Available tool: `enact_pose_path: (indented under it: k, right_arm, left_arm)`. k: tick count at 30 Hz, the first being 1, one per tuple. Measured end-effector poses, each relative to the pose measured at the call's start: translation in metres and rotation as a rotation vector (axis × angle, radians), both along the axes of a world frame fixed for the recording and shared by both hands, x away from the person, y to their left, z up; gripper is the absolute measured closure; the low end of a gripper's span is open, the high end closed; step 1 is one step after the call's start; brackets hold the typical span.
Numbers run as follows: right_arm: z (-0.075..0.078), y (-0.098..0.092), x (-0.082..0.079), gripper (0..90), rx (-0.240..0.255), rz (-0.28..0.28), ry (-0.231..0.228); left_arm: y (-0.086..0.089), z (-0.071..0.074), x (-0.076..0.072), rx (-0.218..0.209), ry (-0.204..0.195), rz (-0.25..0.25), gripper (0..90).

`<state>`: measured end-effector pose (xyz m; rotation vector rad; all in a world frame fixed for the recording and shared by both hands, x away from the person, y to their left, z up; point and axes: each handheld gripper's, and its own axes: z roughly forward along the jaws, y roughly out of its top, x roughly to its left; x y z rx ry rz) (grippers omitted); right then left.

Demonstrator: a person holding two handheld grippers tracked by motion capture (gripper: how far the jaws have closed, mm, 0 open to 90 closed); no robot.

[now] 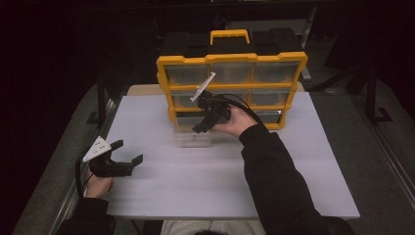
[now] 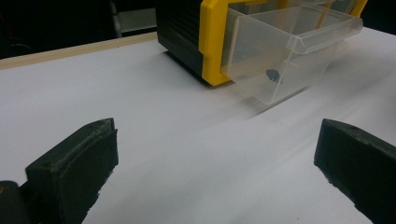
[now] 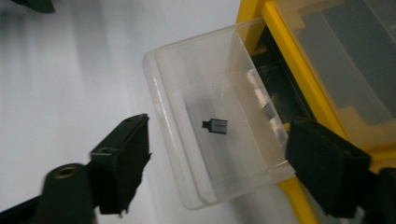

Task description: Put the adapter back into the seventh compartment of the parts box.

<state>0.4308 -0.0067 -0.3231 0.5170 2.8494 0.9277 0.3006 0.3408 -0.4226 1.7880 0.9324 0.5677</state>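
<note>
A yellow and black organiser [image 1: 230,59] with clear drawers stands at the back of the white table [image 1: 220,181]. Its bottom left drawer [image 1: 192,138] is pulled out. In the right gripper view a small dark part [image 3: 215,126] lies on the floor of the drawer [image 3: 187,84]. My right gripper [image 1: 201,126] hangs just above that drawer, and its jaws stand wide apart with nothing pressed between them [image 3: 215,140]. My left gripper [image 1: 129,151] rests low at the table's front left, open and empty [image 2: 215,140]. It faces the drawer [image 2: 289,51] and the part [image 2: 273,74] from a distance.
The organiser's other drawers are pushed in, and a yellow carry handle [image 1: 229,35] tops it. A wooden strip [image 2: 74,51] edges the table's far side. Metal frame rails [image 1: 100,98] run along the left, with dark surroundings beyond.
</note>
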Motion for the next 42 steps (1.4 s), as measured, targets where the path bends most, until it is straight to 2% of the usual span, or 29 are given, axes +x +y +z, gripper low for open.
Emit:
enact_pose_path:
  k: [2, 7, 11, 18, 26, 42]
  right_arm:
    - [0.0, -0.006, -0.002, 14.8, 0.029, -0.004, 0.012]
    - [0.002, -0.013, -0.008, 11.2, 0.038, -0.006, 0.001]
    - [0.0, -0.019, -0.013, 0.8, 0.035, -0.025, -0.013]
    - [-0.004, -0.03, -0.018, 0.0, 0.029, -0.051, -0.01]
    - [-0.012, -0.046, -0.024, 0.0, 0.04, -0.086, -0.05]
    - [-0.017, -0.082, -0.035, 0.0, 0.09, -0.143, -0.071]
  left_arm:
    - [0.0, 0.0, 0.0, -0.001, 0.0, 0.0, 0.0]
    - [0.0, 0.0, 0.0, -0.002, 0.0, -0.002, 0.0]
    - [0.0, 0.0, 0.0, -0.001, 0.003, -0.003, 0.0]
    - [0.0, 0.0, 0.0, -0.001, 0.006, -0.006, 0.0]
    - [0.0, 0.0, 0.001, -0.002, 0.008, -0.005, 0.0]
    - [0.0, -0.001, 0.001, 0.005, 0.008, -0.004, 0.0]
